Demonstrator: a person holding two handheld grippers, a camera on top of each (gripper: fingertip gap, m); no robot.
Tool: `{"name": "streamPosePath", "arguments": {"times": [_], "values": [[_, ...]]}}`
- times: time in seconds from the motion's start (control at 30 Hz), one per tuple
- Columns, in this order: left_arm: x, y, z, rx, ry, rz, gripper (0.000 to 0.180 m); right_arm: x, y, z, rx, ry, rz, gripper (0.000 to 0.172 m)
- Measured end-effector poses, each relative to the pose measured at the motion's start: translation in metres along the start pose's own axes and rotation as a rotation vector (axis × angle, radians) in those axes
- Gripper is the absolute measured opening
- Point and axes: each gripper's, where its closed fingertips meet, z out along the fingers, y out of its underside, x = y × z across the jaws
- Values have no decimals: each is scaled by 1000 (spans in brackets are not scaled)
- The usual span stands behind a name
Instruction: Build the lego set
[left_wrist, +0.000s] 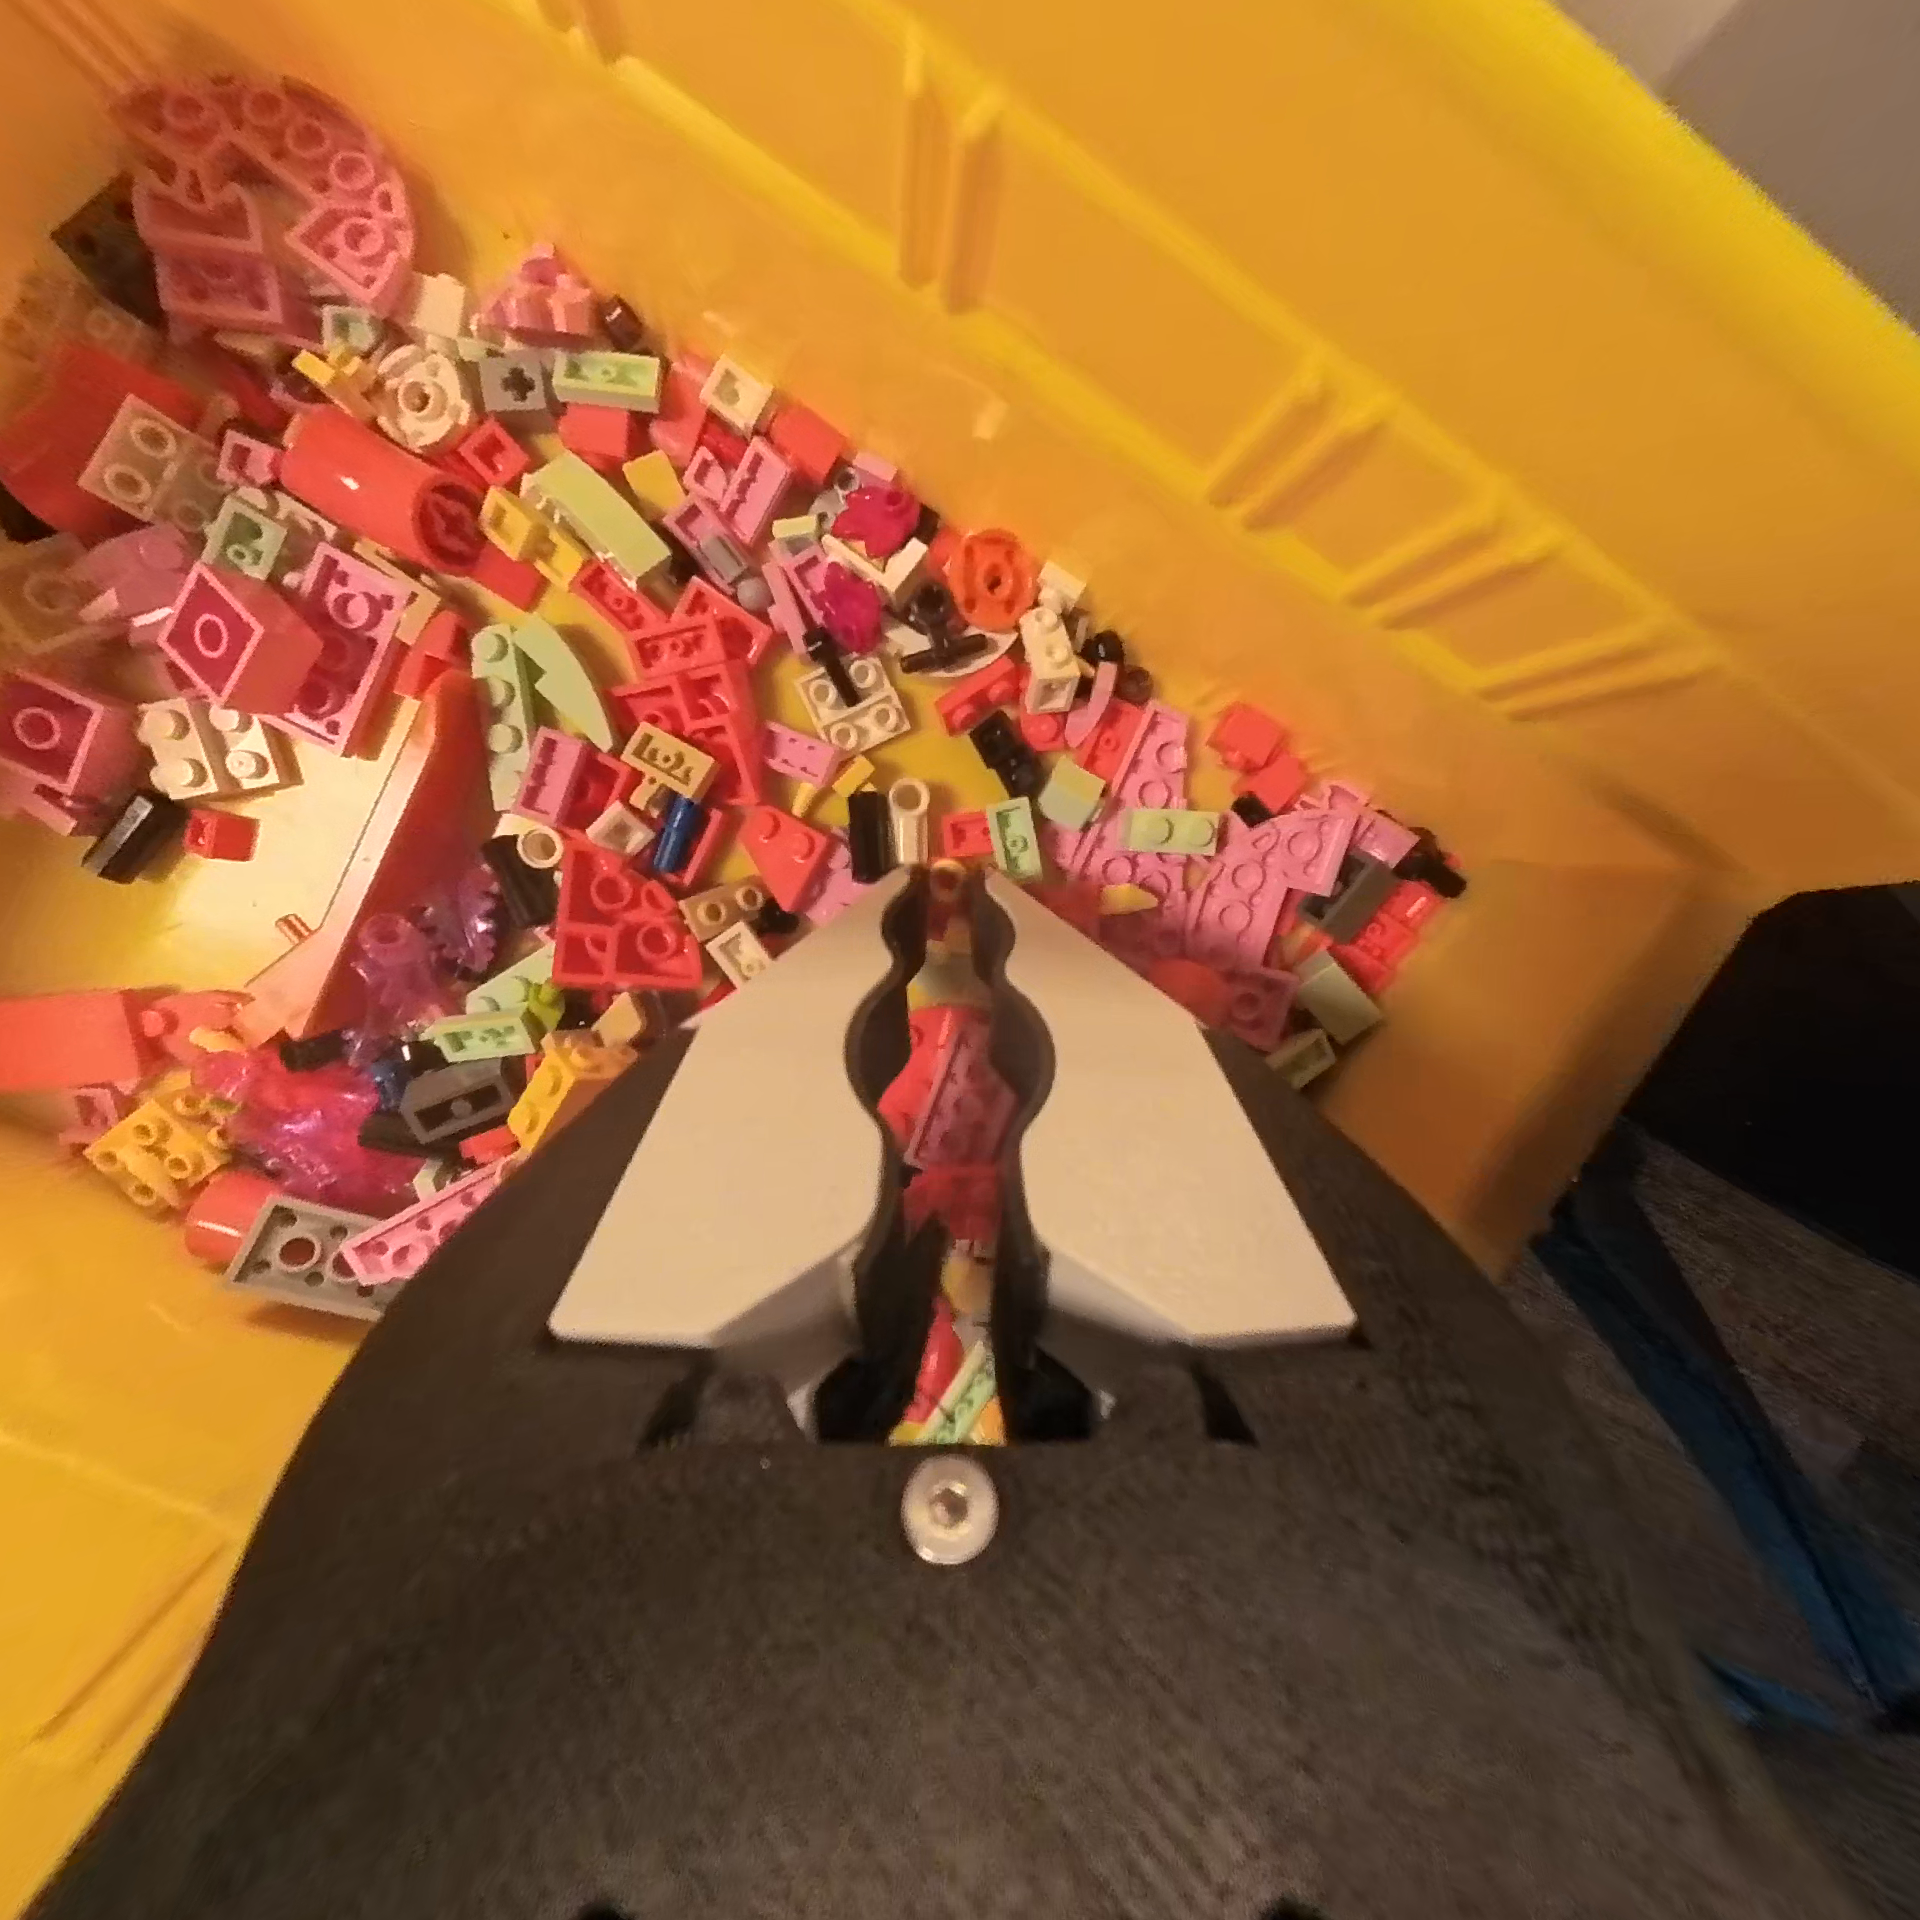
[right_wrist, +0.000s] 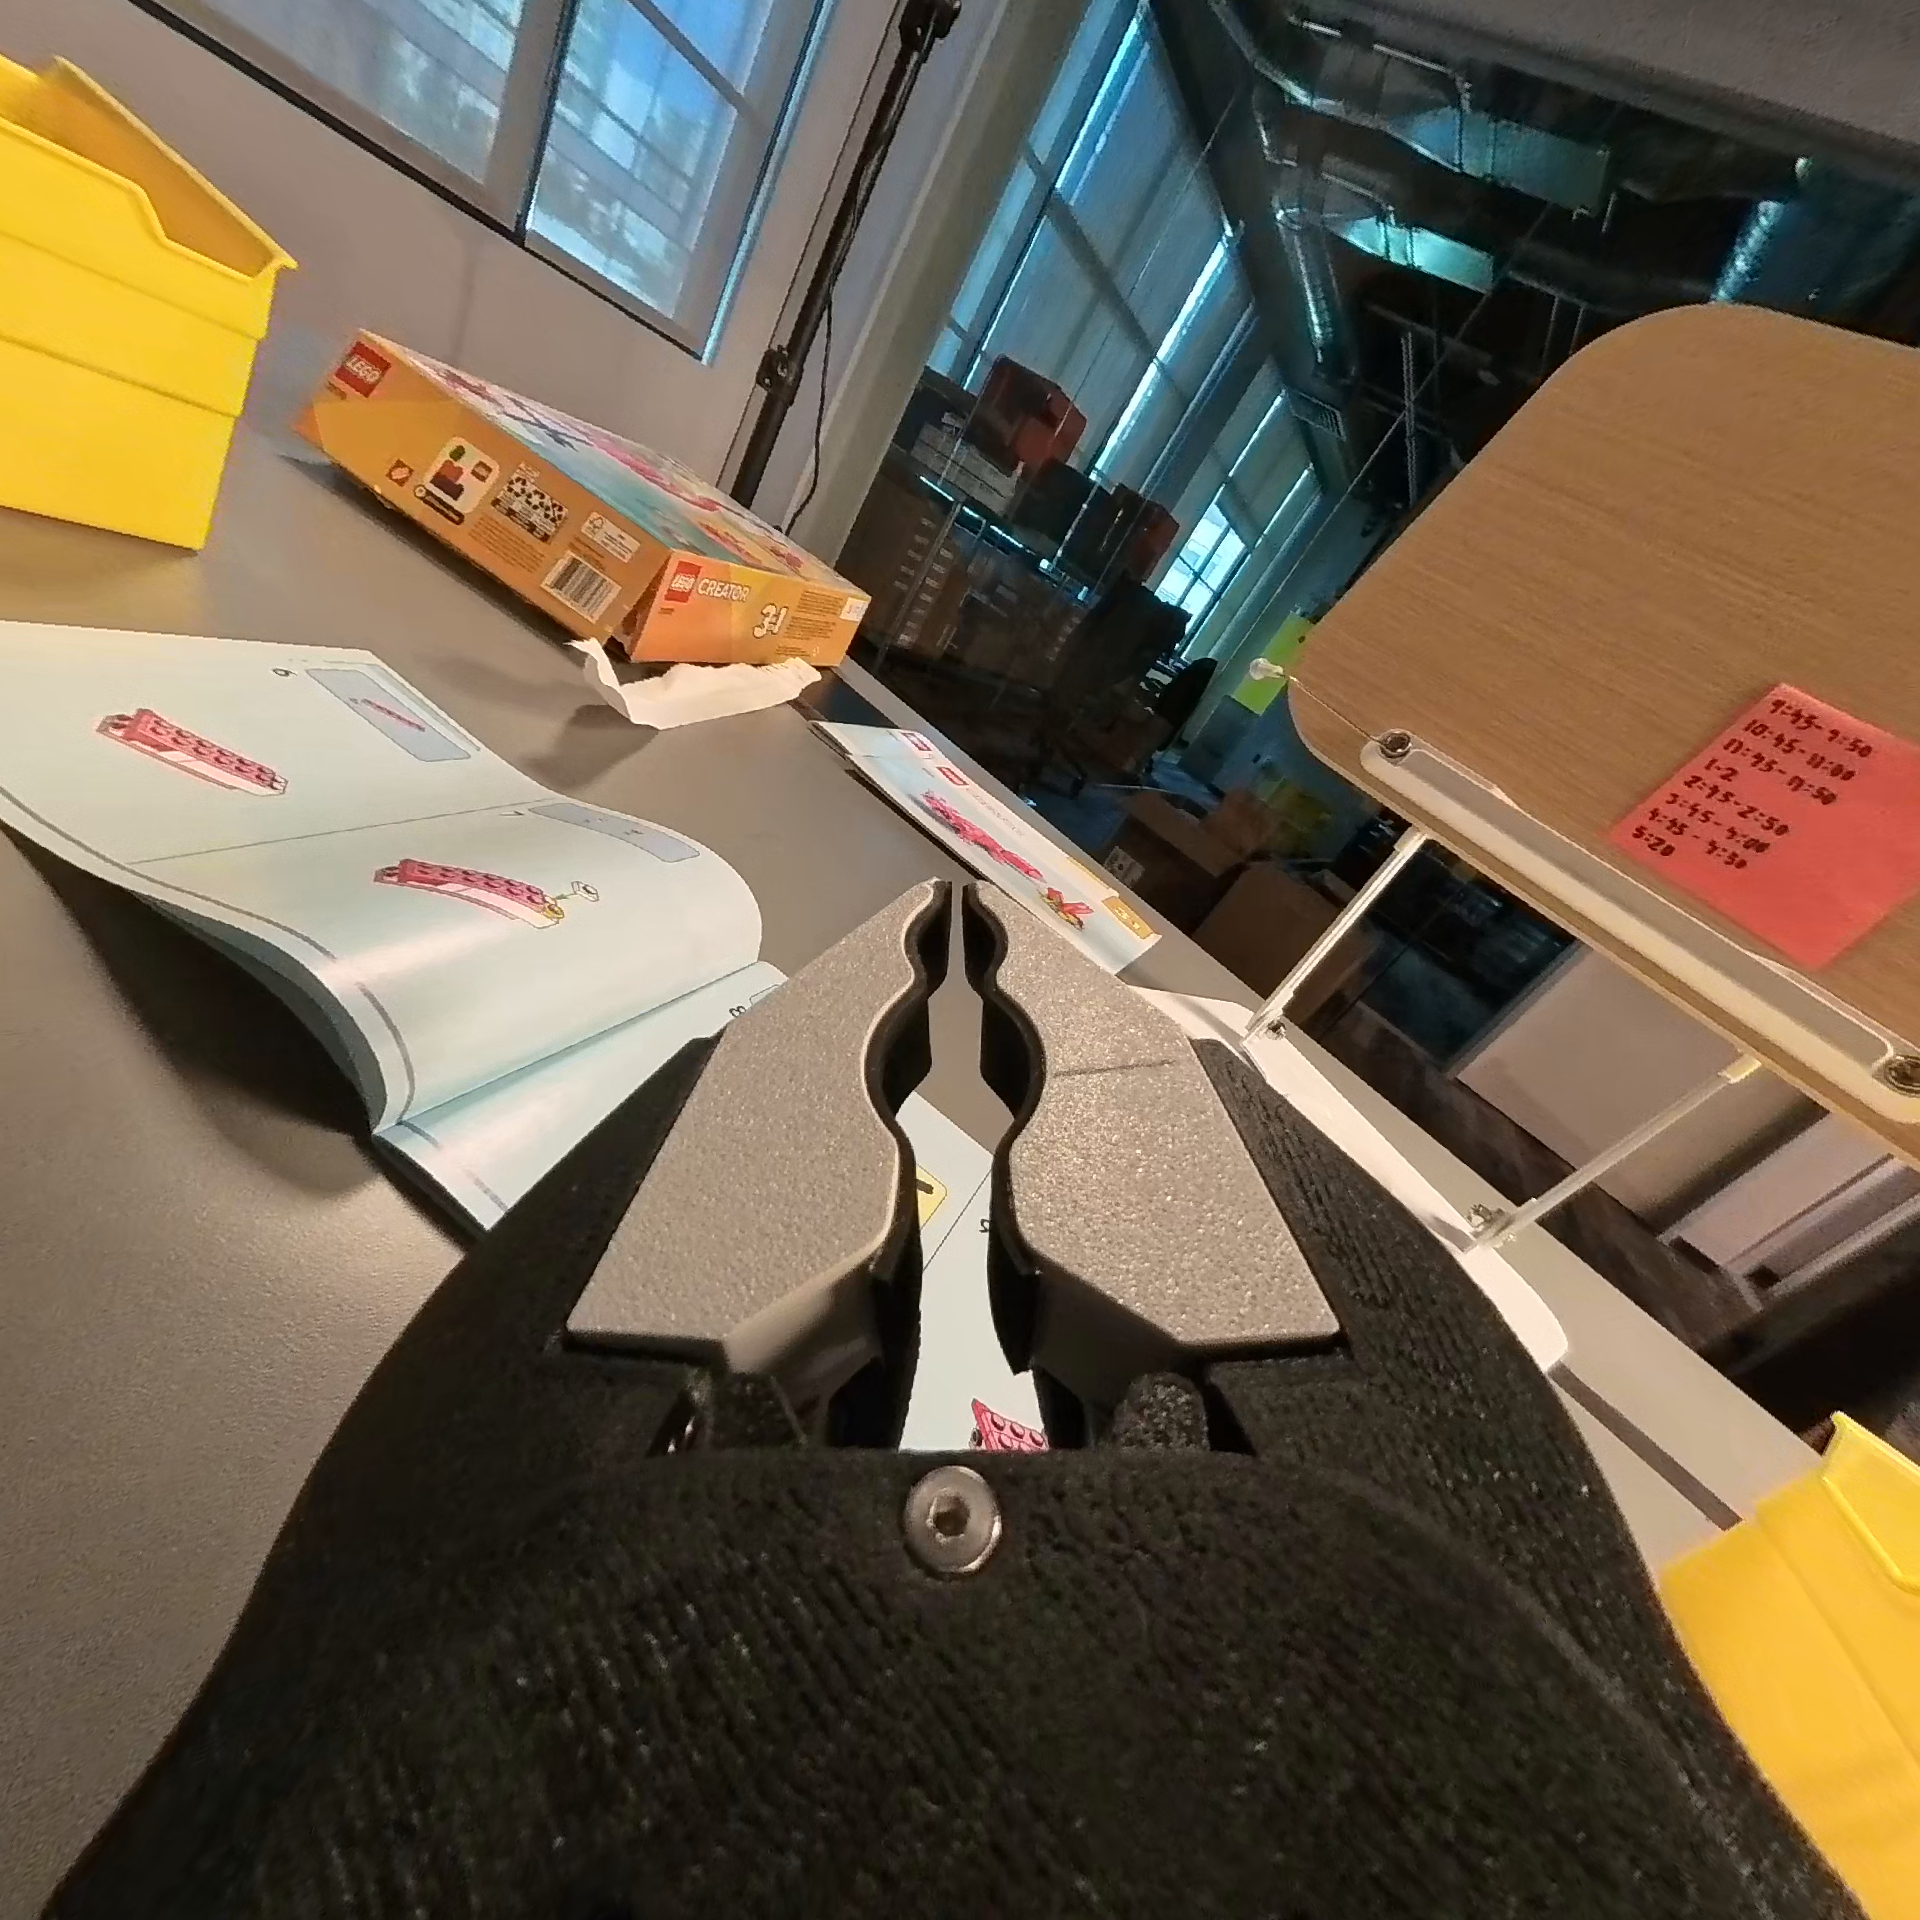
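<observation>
Gripper (left_wrist: 948, 883) on my left is reaching down into the yellow bin (left_wrist: 1195, 343), fingertips nearly together and pinching a small tan-topped piece (left_wrist: 943, 878) at the near edge of the brick pile (left_wrist: 582, 675). Whether the pads are truly pressing it I cannot tell; nothing is lifted clear of the bin yet. My right gripper (right_wrist: 956, 891) is hovering together and bare over the surface (right_wrist: 187, 1195), just beside the open booklet (right_wrist: 416, 831), with the toy box (right_wrist: 582, 520) lying beyond that booklet.
</observation>
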Motion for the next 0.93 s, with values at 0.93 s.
{"name": "streamPosePath", "arguments": {"times": [0.93], "values": [[143, -274, -100, 1348, 355, -250, 5, -87, -164, -81, 551, -488, 42, 17]]}}
